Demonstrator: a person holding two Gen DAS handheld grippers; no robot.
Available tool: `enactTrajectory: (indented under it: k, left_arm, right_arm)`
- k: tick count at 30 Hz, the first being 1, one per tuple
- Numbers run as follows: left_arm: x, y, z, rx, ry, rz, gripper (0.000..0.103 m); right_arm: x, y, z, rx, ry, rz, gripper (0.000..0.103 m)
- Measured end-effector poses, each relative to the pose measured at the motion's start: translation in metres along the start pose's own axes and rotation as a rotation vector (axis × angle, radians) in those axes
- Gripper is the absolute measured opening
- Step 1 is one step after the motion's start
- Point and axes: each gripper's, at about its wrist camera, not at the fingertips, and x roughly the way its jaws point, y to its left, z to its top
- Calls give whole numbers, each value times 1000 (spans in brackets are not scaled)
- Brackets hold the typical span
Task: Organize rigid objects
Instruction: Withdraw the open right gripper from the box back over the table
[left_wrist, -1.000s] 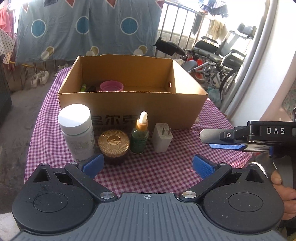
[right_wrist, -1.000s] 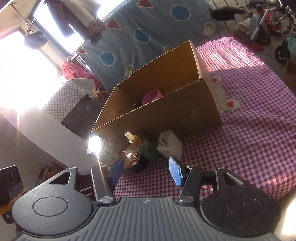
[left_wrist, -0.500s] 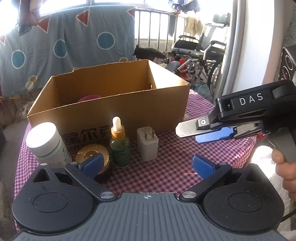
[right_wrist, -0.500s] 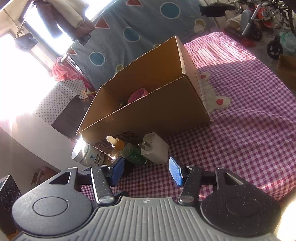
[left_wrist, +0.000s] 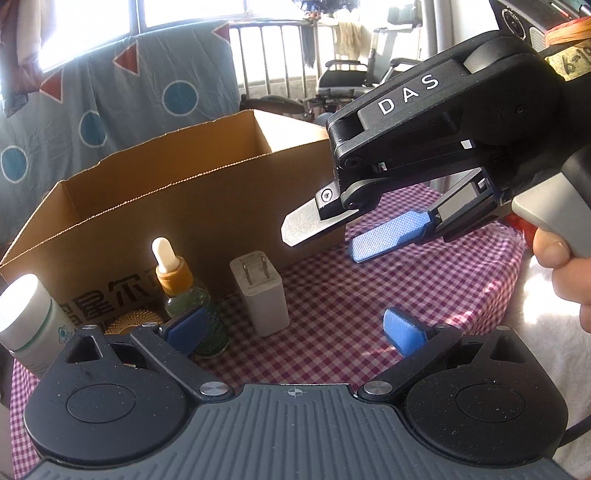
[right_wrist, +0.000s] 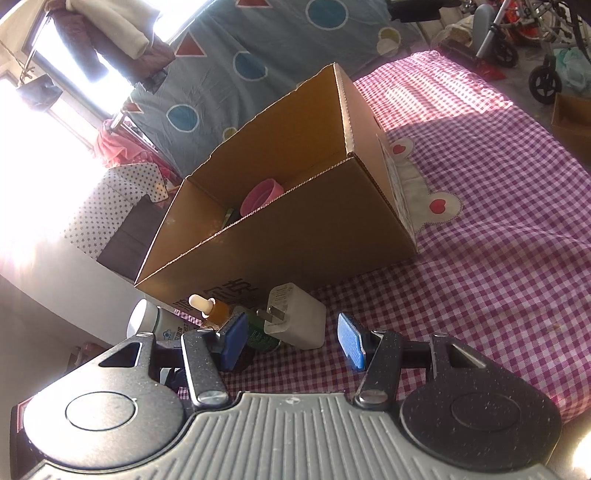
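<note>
Landmark: open cardboard box (right_wrist: 295, 236) on the checked tablecloth (right_wrist: 498, 229).
Row at the box's front wall: white bottle (left_wrist: 26, 325), gold-lidded jar (left_wrist: 129, 321), dropper bottle (left_wrist: 184, 295), white charger plug (left_wrist: 258, 291), all upright.
Inside the box: pink cup (right_wrist: 262, 195).
Left gripper (left_wrist: 291, 332): jaws apart, empty, before the box front near the dropper bottle.
Right gripper (right_wrist: 291, 341): jaws apart, empty, just short of the charger plug.
</note>
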Motion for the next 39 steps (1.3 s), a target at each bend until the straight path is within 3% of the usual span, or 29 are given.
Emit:
enactTrajectory:
  k: [28,39]
  left_arm:
    - [-7,-9,2,-6,9,24,92]
    - [-4,-5,1,-34,20,31,83]
  right_arm:
    - [-9,-3,-4,27,1,37,57]
    - [-8,-1,-6,27,3,36,57]
